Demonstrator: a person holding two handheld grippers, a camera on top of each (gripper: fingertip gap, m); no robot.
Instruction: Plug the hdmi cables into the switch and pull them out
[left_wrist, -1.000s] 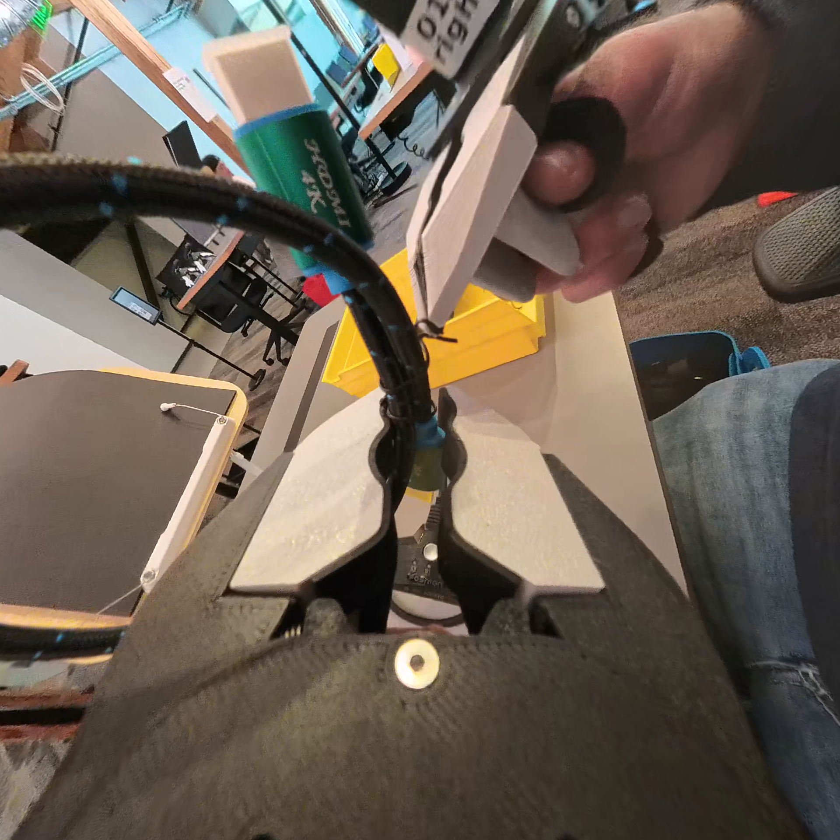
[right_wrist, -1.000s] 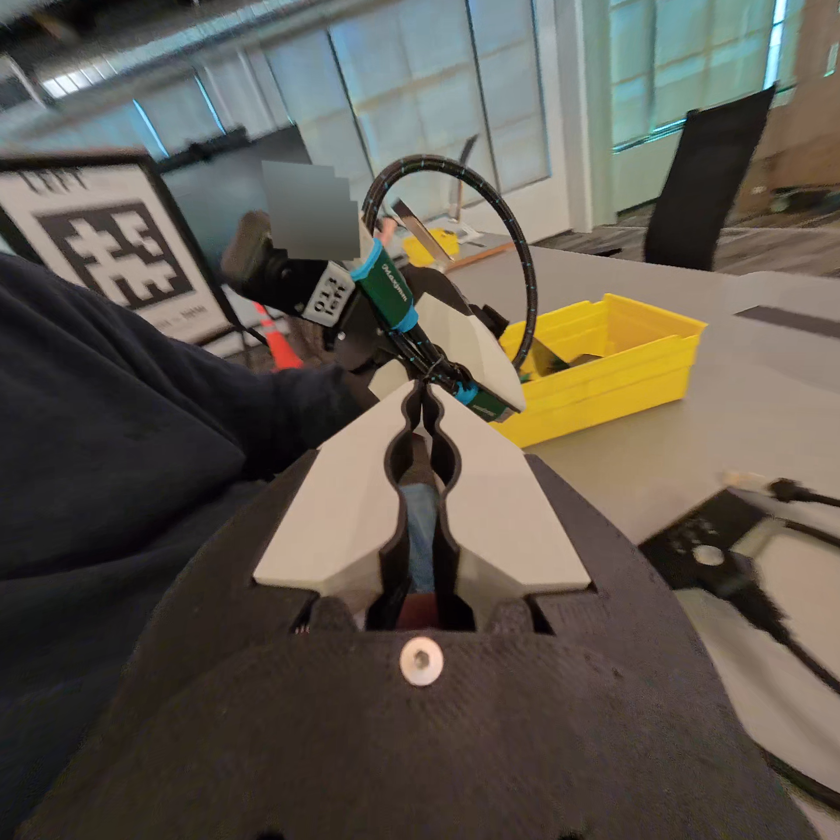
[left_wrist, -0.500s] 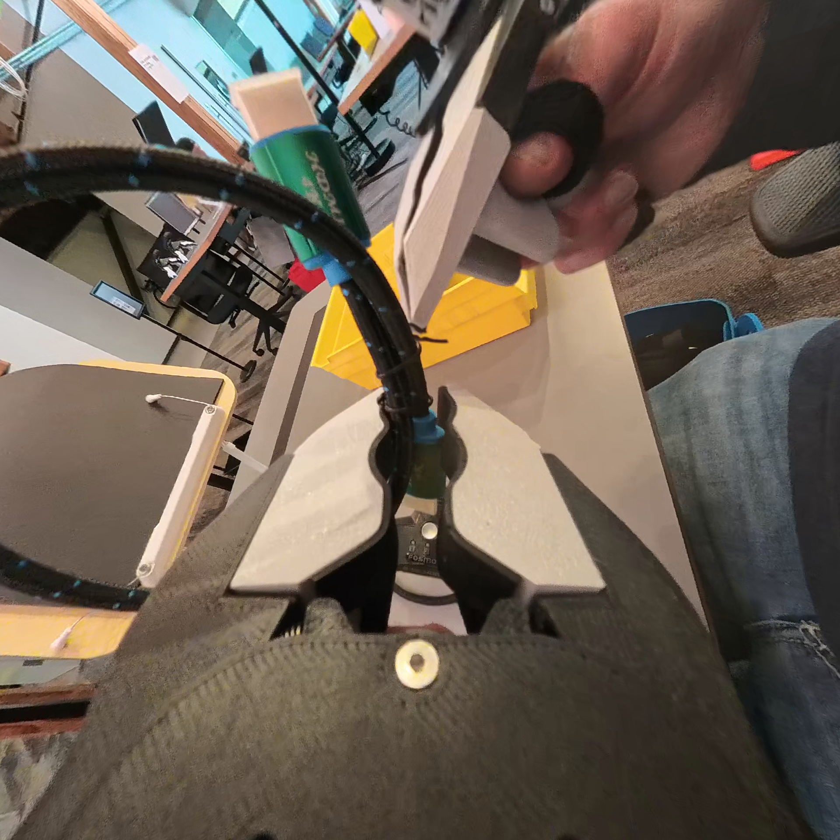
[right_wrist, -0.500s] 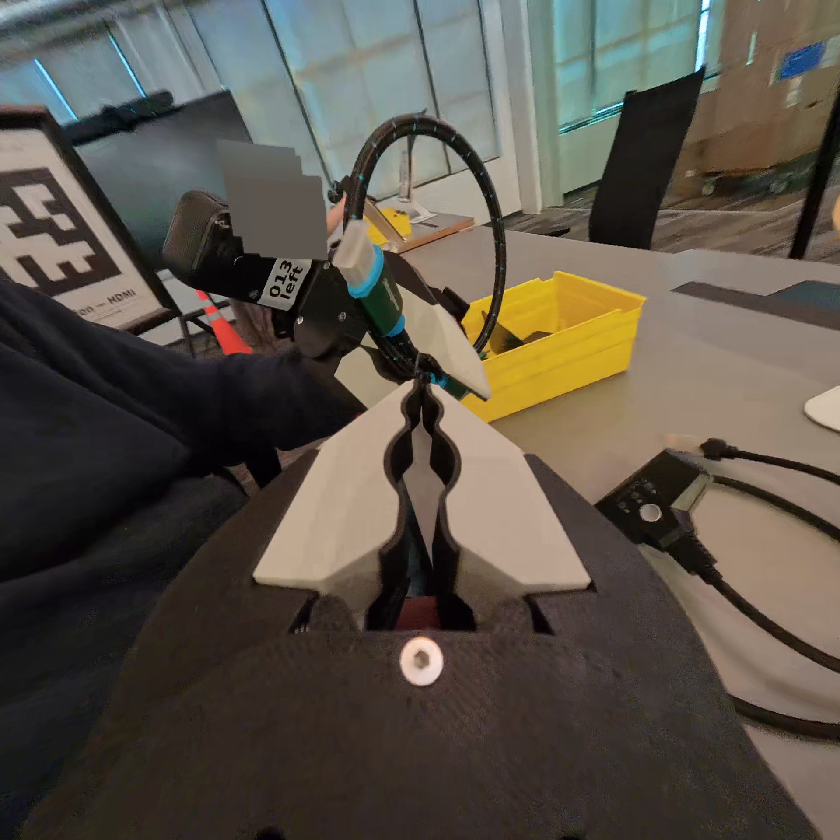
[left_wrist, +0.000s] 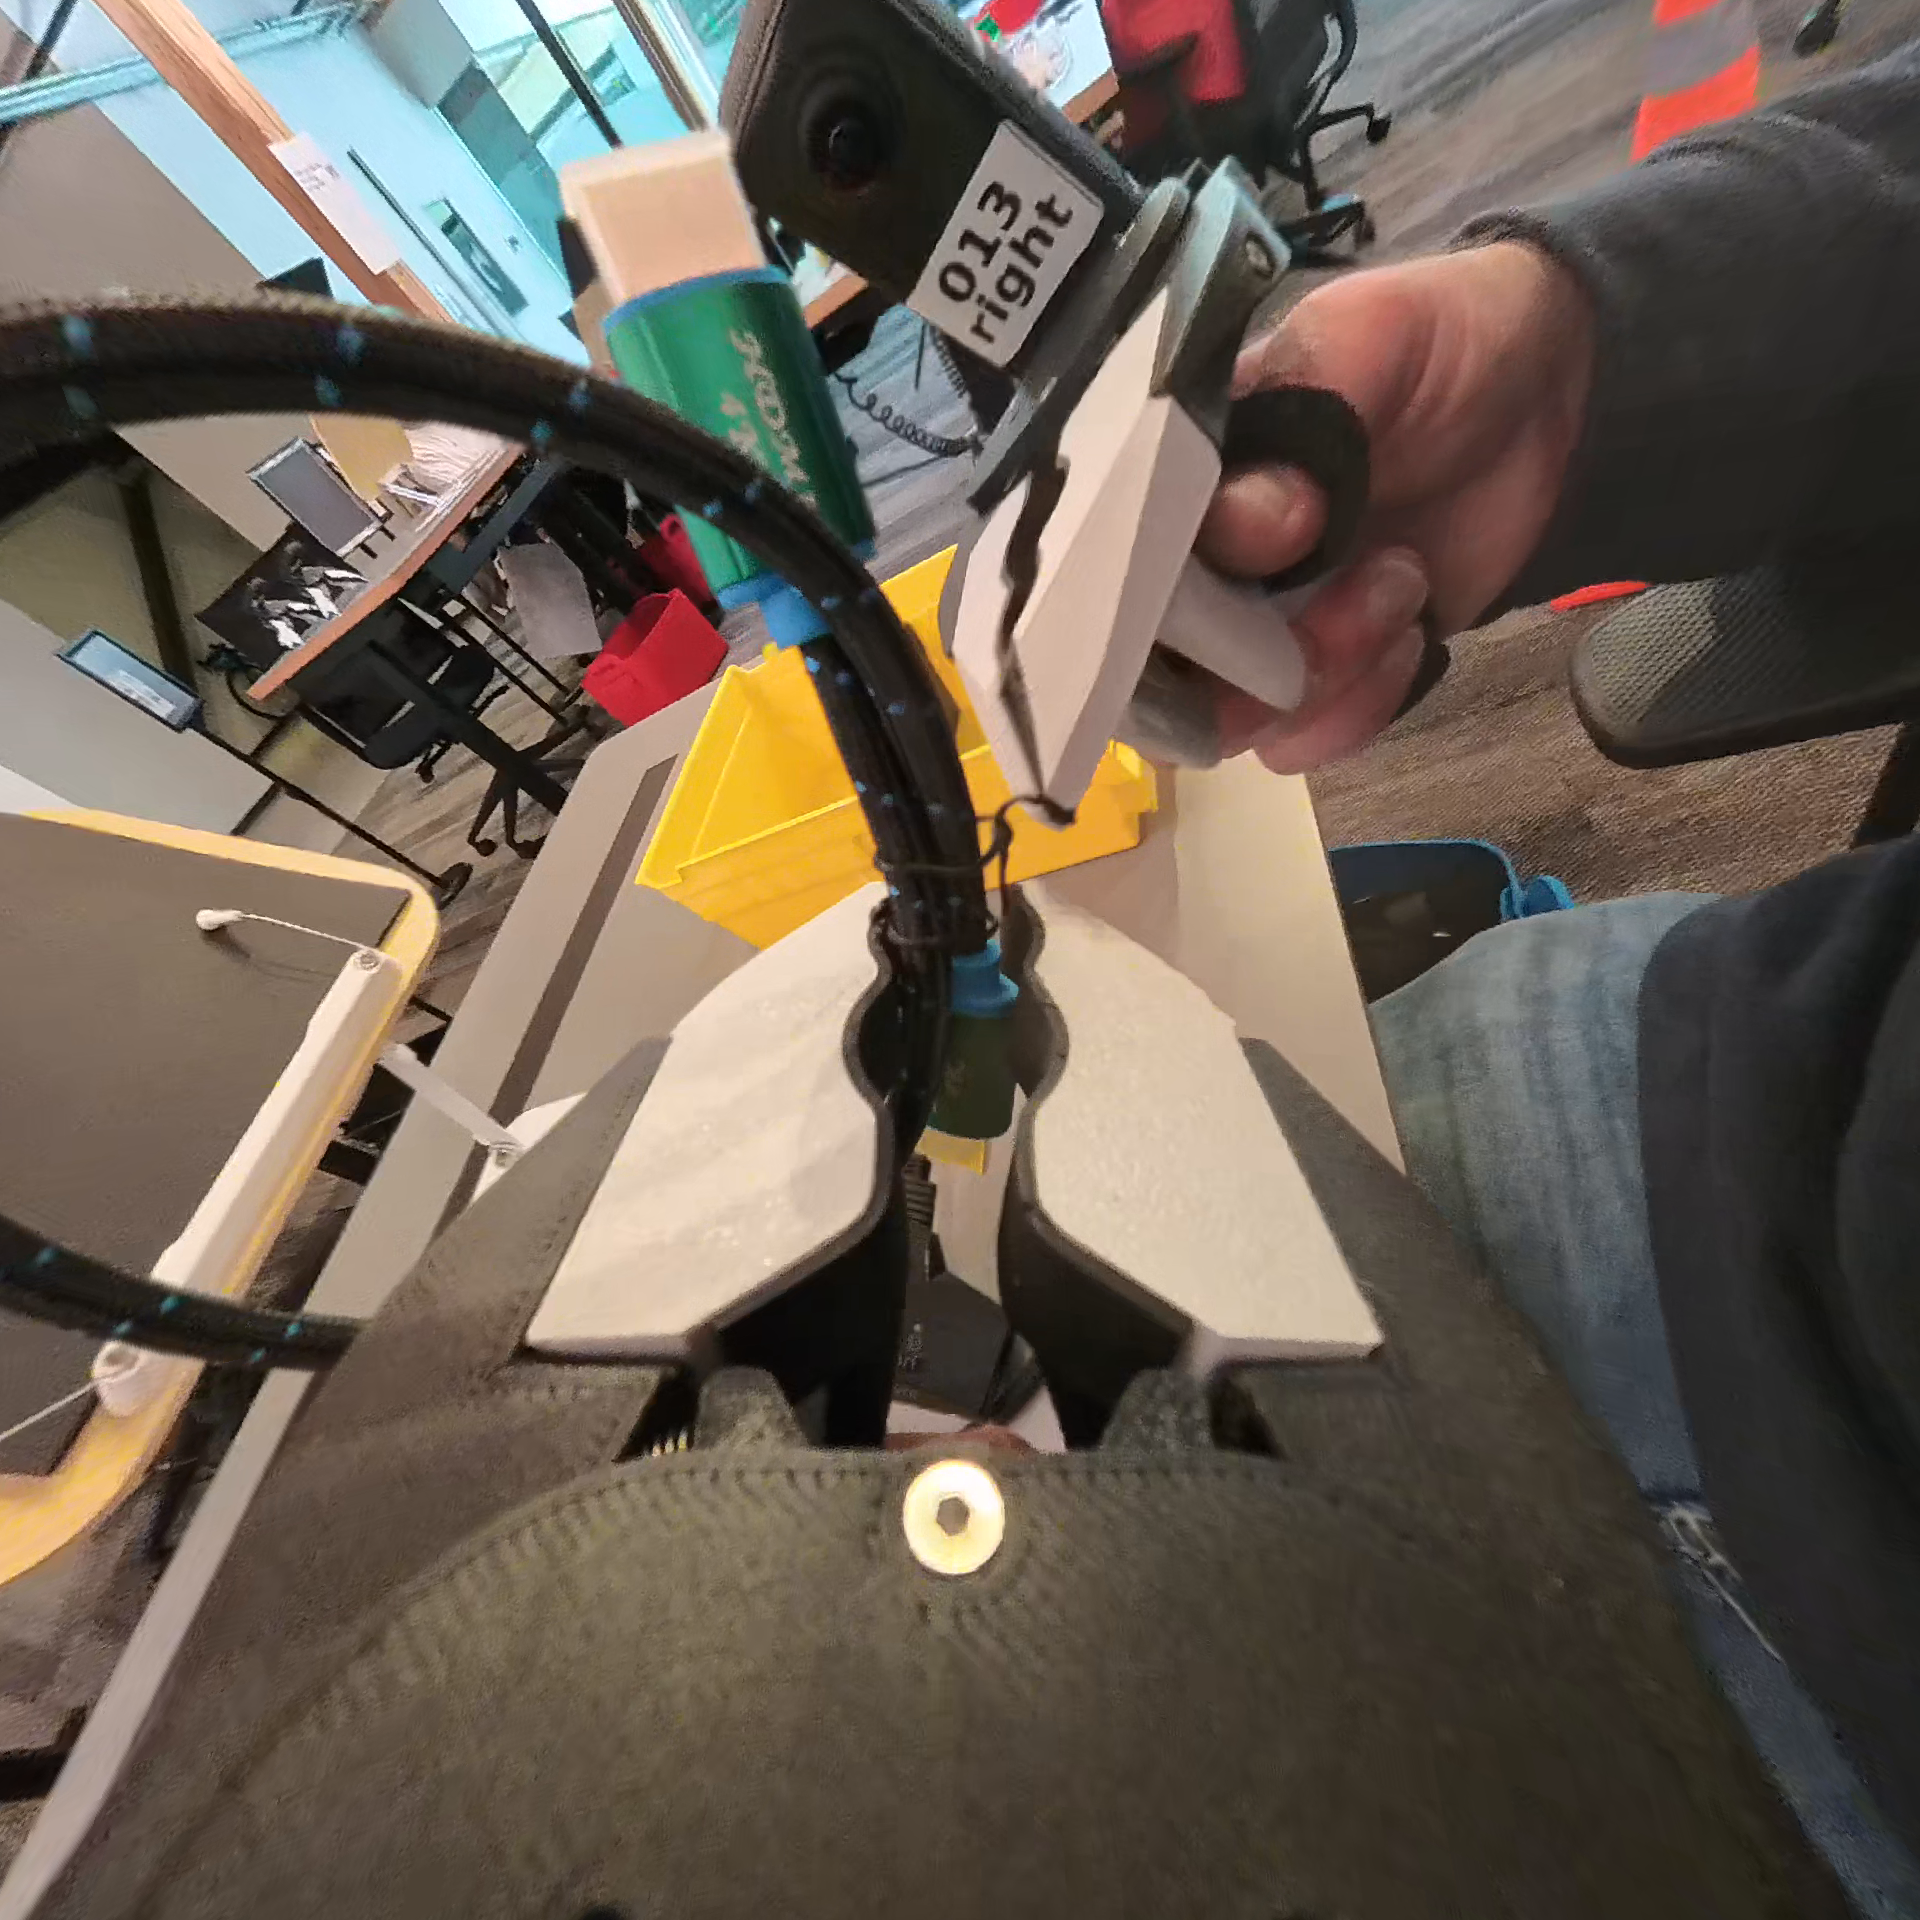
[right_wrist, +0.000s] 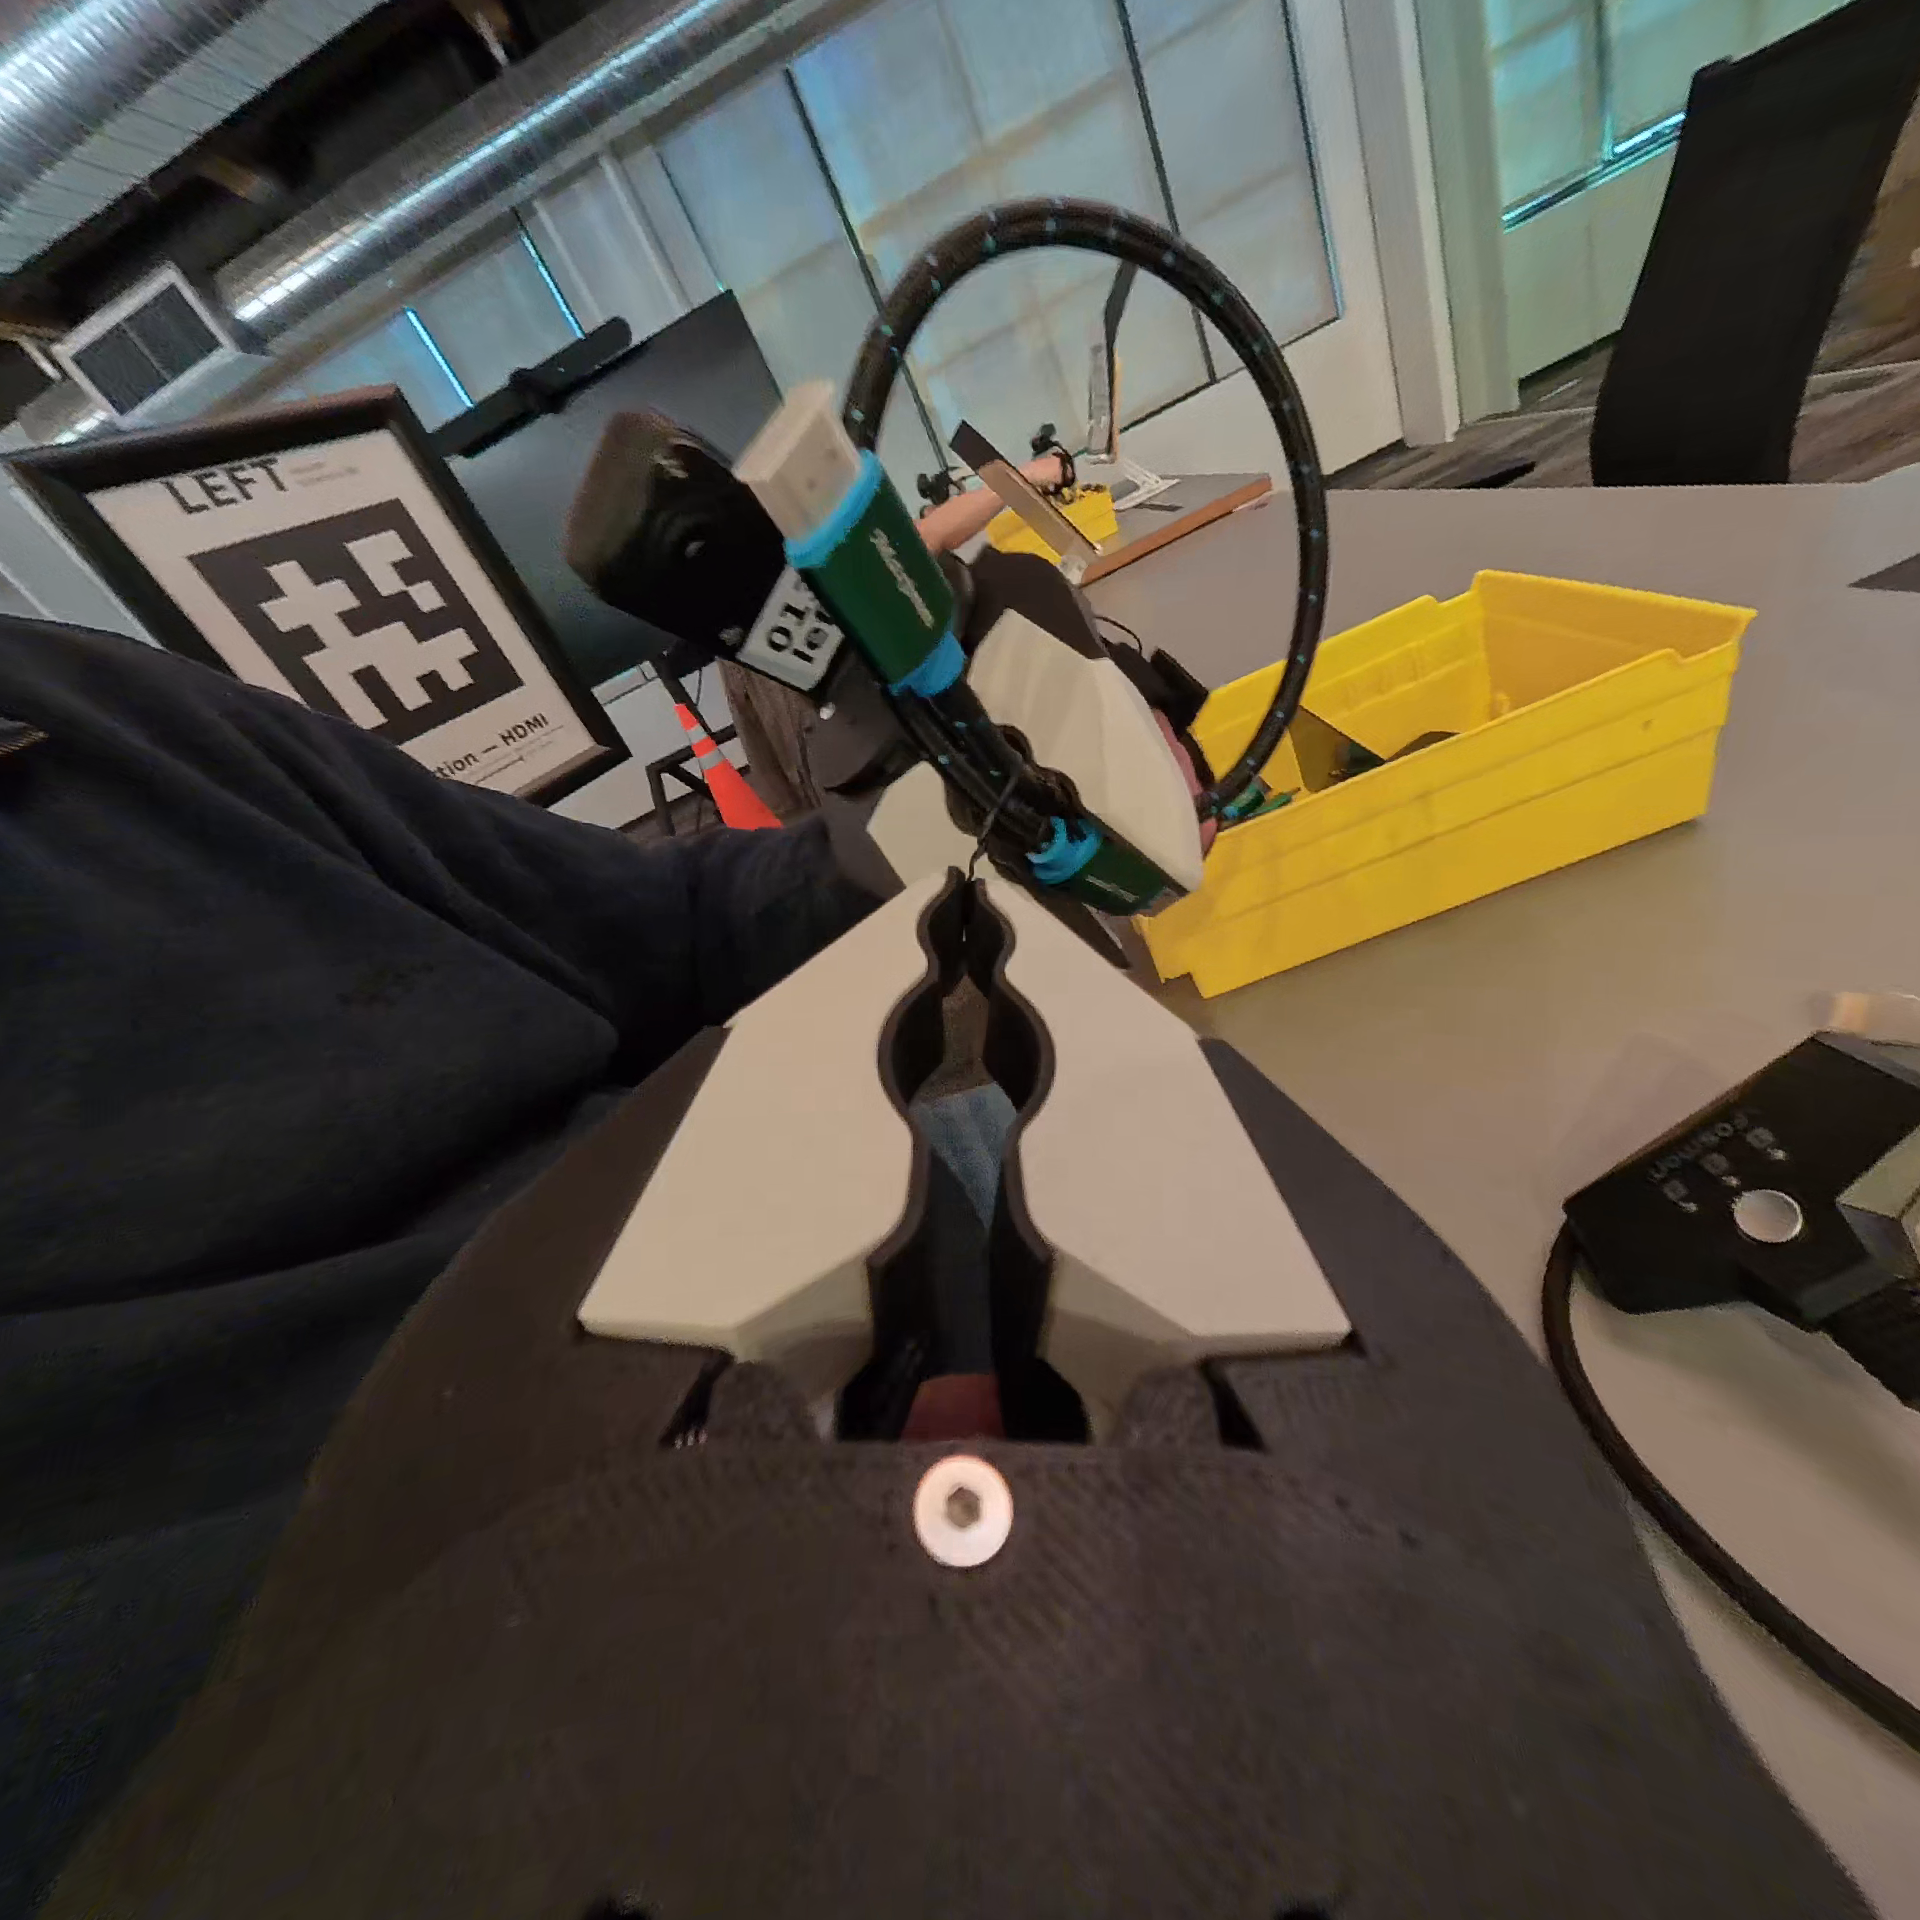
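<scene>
**Gripping a tied HDMI cable with both claws, above the worktop**

Clenching the left claw (left_wrist: 961, 935) on one green plug (left_wrist: 971, 1070) of the HDMI cable (left_wrist: 894, 707), with the blue collar of that plug showing just past the fingertips. Holding the black braided cable raised over the near edge of the grey worktop (left_wrist: 1247, 883), coiled in a round loop that arcs up and to the left. Carrying a second green plug (left_wrist: 748, 416), fitted with a pale cap, at the top of the bundle, pointing up and away. Binding the coil just beyond the left claw with a thin black twist tie (left_wrist: 997, 831). Pinching the loose end of that tie in the tips of the right claw (right_wrist: 971, 894), shut tight on it, with a hand (left_wrist: 1403, 499) wrapped around its grip at the right. Keeping both claws tip to tip, very close together. Leaving the black switch (right_wrist: 1714, 1205) flat on the worktop at the near right, well apart from the cable, with a dark cord curving beside it. Sitting farther back on the worktop, beyond the claws, a yellow bin (right_wrist: 1455, 790).
</scene>
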